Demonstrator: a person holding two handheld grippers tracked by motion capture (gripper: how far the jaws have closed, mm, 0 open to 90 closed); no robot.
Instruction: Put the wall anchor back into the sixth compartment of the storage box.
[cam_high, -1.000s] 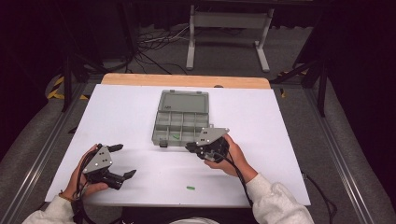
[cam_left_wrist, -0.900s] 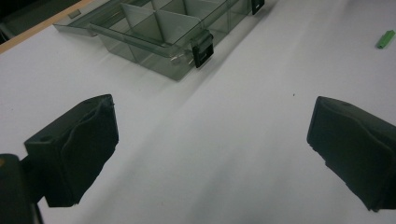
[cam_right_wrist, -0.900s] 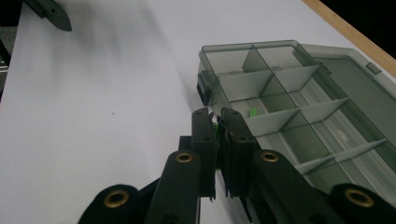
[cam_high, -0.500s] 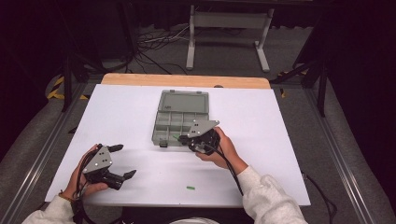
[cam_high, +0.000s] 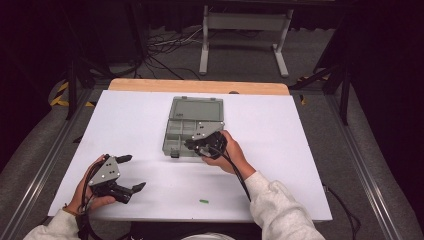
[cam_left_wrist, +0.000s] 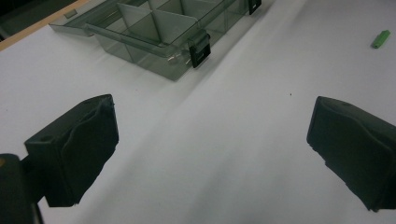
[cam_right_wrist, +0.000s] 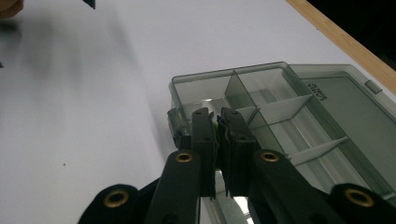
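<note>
A clear grey compartment box (cam_high: 181, 131) lies open at the table's middle, its lid (cam_high: 196, 108) folded back. My right gripper (cam_high: 192, 145) hovers over the box's front compartments, shut on a small green piece (cam_right_wrist: 215, 125) that shows as a sliver between the pads. In the right gripper view the jaws (cam_right_wrist: 215, 114) point at the box's near corner compartment (cam_right_wrist: 201, 91). Another small green piece (cam_high: 203, 201) lies loose near the table's front edge, also in the left gripper view (cam_left_wrist: 380, 38). My left gripper (cam_high: 132, 173) rests at the front left, open and holding nothing (cam_left_wrist: 210, 154).
The white table top (cam_high: 125, 120) ends in a wooden strip (cam_high: 200, 86) at the far edge. Black latches (cam_left_wrist: 199, 48) stick out from the box's front wall. Cables and a metal stand (cam_high: 240, 35) lie on the floor beyond the table.
My right gripper has moved left and slightly away from the person, from beside the box's right front to over its front compartments. The left gripper has stayed put.
</note>
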